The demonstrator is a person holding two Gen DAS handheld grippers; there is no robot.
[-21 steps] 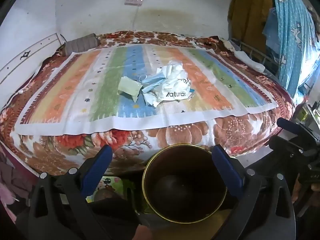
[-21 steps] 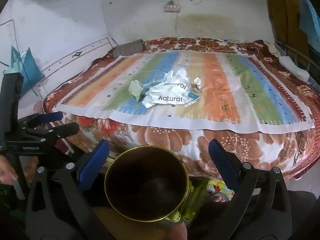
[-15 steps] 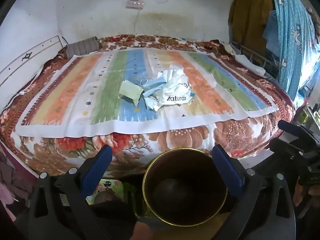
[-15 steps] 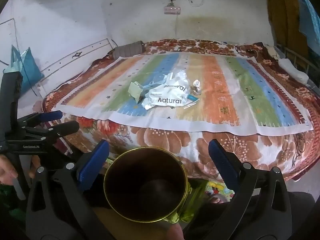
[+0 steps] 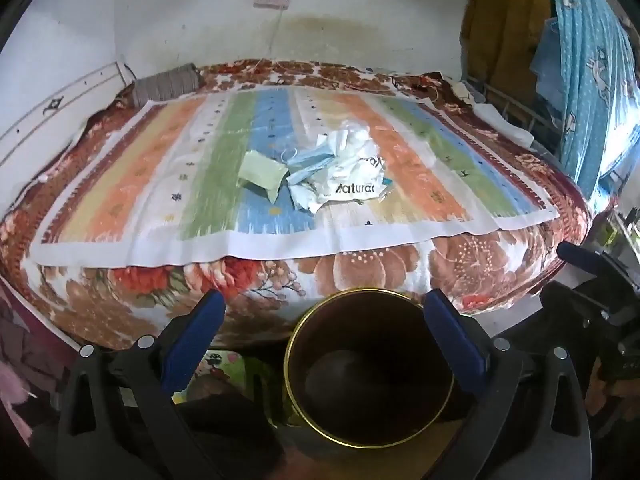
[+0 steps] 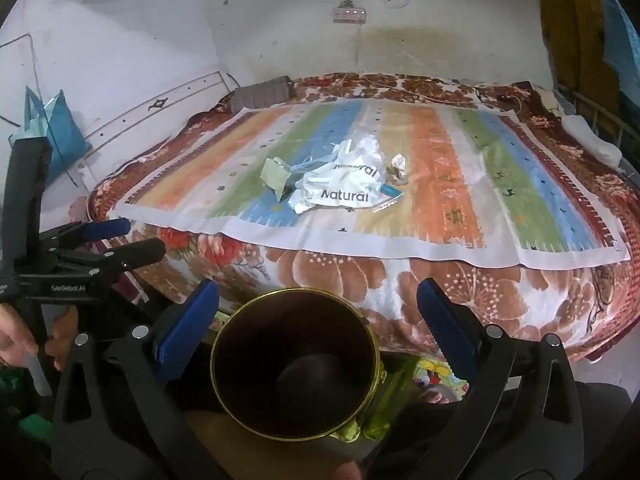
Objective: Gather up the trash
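Both the left gripper (image 5: 324,312) and right gripper (image 6: 318,300) gape empty over a round, gold-rimmed bin (image 6: 296,364). On the bed's striped woven cloth (image 6: 452,184) lie, left to right, a folded pale-green paper (image 6: 274,174), a crumpled white "Natural" bag (image 6: 344,188) and a small foil scrap (image 6: 398,168), before a stained white wall (image 6: 280,20).

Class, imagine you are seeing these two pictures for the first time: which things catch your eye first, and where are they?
A heap of crumpled white, blue and pale green trash lies mid-bed on the bright striped cloth. Nearest the cameras stands a dark round bin with a gold rim, below the bed's edge. The open left tool and open right tool frame it, holding nothing.
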